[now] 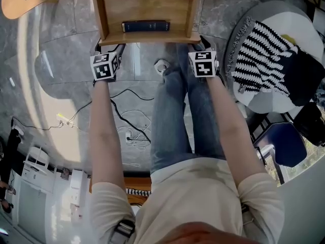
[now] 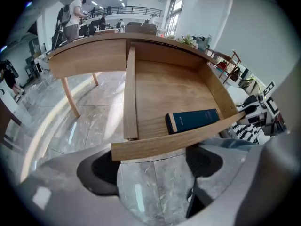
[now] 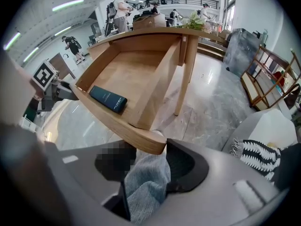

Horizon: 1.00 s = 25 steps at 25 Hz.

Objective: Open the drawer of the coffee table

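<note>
Drawer [image 1: 147, 4] pulled out, book [image 1: 145, 26] inside | left claw [image 1: 109, 48], right claw [image 1: 204, 43] both spread | grey marble floor [image 1: 66, 55], cables [image 1: 127, 122] on it

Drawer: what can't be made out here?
Book cover print: too small in every view.
Drawer back end: head view, cut off by the top edge.
Right gripper, one pad: right gripper view, under a mosaic patch.
Left gripper, contact with the drawer front: head view, its marker cube covers the jaws; its own view leaves it unclear.
</note>
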Each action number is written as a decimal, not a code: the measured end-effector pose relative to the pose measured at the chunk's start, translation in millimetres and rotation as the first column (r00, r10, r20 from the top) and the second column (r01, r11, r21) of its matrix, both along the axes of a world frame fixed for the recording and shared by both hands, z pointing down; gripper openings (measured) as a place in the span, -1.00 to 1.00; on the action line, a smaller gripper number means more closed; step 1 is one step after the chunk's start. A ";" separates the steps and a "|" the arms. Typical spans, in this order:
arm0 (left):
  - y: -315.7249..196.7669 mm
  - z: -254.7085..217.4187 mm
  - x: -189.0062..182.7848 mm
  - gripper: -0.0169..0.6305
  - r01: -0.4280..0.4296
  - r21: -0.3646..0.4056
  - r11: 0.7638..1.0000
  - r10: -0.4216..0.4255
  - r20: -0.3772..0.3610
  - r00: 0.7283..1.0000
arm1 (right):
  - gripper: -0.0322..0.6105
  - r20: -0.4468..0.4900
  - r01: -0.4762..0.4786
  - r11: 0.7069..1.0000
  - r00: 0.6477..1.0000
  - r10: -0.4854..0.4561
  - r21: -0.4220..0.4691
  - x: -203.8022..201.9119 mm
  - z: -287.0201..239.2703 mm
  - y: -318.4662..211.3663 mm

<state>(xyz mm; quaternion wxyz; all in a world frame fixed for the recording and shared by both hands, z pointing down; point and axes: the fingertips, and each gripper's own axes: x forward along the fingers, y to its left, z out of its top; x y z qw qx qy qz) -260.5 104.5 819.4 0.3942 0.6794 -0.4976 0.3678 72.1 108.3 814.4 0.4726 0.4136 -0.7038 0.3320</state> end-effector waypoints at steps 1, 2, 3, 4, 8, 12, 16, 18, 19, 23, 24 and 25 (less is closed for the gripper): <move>1.7 1.0 -1.0 0.42 0.003 0.000 1.000 -0.003 0.001 1.000 | -0.28 -0.001 -0.003 1.000 1.000 0.003 -0.001 0.0 -0.2 0.3; 3.7 2.0 -2.2 0.42 0.009 -0.001 1.000 -0.009 0.000 1.000 | -0.28 -0.001 -0.006 1.000 1.000 0.006 -0.002 0.1 -0.6 0.3; 5.6 2.2 -3.0 0.42 0.015 -0.001 1.000 -0.015 -0.003 1.000 | -0.28 -0.001 -0.010 1.000 1.000 0.010 -0.002 0.4 -1.2 -0.1; 6.8 1.0 -3.2 0.42 0.024 0.002 1.000 -0.024 -0.010 1.000 | -0.28 -0.002 -0.013 1.000 1.000 0.013 -0.002 0.9 -2.2 -0.5; 12.1 -12.7 -2.1 0.42 0.059 0.015 0.998 -0.058 -0.042 0.997 | -0.28 0.000 -0.013 1.000 1.000 0.013 0.002 2.7 -11.2 2.7; 18.9 -39.0 -0.7 0.41 0.104 0.039 0.994 -0.102 -0.057 0.993 | -0.34 0.003 -0.005 1.000 1.000 0.005 0.018 2.0 -34.8 10.3; 16.2 -81.1 1.3 -0.11 0.182 0.100 0.978 -0.175 -0.080 0.981 | -0.55 0.037 -0.033 0.996 0.999 0.030 0.086 -3.5 -72.4 3.5; 13.0 -107.3 3.8 -0.32 0.229 0.141 0.963 -0.216 -0.104 0.971 | -0.74 0.045 -0.052 0.990 0.998 0.047 0.130 -5.1 -96.5 -4.6; 11.9 -122.0 5.5 -0.50 0.256 0.164 0.953 -0.239 -0.120 0.964 | -0.86 0.054 -0.068 0.986 0.997 0.061 0.150 -5.0 -109.8 -8.2; 9.6 -183.0 19.3 -0.94 0.310 0.254 0.916 -0.276 -0.160 0.948 | -0.89 0.135 -0.102 0.973 0.988 0.075 0.205 -8.4 -164.8 -16.6; 9.2 -197.7 25.3 -0.94 0.298 0.274 0.915 -0.262 -0.158 0.952 | -0.89 0.151 -0.097 0.972 0.986 0.065 0.214 -10.0 -177.3 -16.5; 8.3 -212.4 32.7 -0.95 0.280 0.293 0.914 -0.243 -0.156 0.957 | -0.89 0.165 -0.090 0.970 0.985 0.054 0.224 -11.4 -189.5 -16.3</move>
